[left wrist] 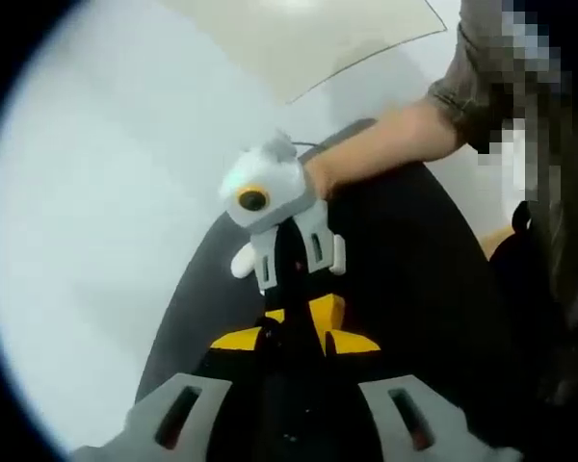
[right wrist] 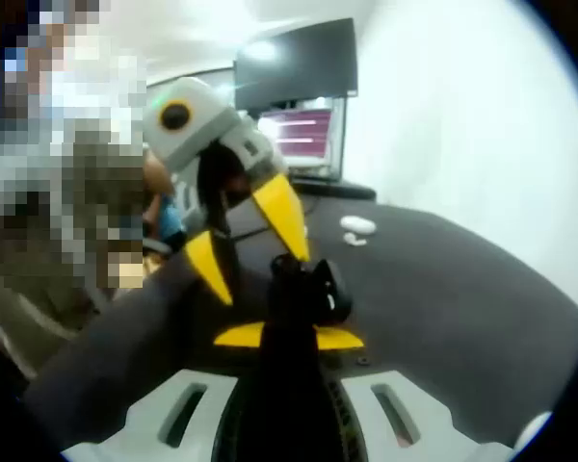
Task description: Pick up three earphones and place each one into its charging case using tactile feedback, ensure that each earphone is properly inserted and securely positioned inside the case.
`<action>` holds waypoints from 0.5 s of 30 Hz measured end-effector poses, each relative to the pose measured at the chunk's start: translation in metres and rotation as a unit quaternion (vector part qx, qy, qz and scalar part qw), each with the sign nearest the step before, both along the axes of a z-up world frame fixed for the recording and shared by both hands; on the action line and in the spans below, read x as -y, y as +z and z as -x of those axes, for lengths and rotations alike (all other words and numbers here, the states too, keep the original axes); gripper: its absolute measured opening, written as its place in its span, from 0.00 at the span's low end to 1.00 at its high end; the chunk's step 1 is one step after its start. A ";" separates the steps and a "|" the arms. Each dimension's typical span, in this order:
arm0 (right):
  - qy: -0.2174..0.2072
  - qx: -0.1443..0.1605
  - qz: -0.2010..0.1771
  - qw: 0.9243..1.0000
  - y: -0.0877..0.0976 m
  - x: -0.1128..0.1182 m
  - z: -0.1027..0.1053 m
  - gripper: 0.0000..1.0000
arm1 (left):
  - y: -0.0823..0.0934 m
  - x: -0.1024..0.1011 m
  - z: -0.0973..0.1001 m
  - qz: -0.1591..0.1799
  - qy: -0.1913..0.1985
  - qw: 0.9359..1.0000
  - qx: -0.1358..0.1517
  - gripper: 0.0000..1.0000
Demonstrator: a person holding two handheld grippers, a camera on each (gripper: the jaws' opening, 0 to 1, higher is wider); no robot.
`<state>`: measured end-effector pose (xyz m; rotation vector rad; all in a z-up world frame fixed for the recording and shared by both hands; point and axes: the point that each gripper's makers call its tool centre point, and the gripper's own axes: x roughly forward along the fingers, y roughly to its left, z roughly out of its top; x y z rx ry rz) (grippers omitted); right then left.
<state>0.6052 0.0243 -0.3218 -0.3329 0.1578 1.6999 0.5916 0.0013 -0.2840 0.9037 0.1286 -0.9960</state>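
- In the left gripper view, the left gripper (left wrist: 294, 332) rises from the bottom edge, its yellow-tipped jaws drawn close around something dark; what they pinch cannot be made out against the black mat (left wrist: 414, 289).
- Across from it the right gripper (left wrist: 289, 252) points back toward the camera, held by a person's hand (left wrist: 320, 173) with the bare forearm (left wrist: 395, 140) reaching in from the upper right, sleeve pushed up.
- In the right gripper view, the right gripper (right wrist: 291, 332) holds a small black charging case (right wrist: 313, 289) at its yellow tips, jaws closed in on it.
- The left gripper (right wrist: 255, 245) comes down from the upper left, tilted, its yellow jaws spread apart, one tip just above the case.
- Farther back on the mat lie a white case (right wrist: 358, 224) and a small white earphone (right wrist: 354, 240) just beside it, well apart from both grippers.
- A monitor (right wrist: 299, 67) stands behind the bench.
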 end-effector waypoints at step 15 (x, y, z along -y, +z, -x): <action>0.000 -0.001 0.000 1.000 0.000 0.000 0.000 0.19 | 0.011 -0.010 -0.008 0.030 0.013 0.999 -0.029 0.13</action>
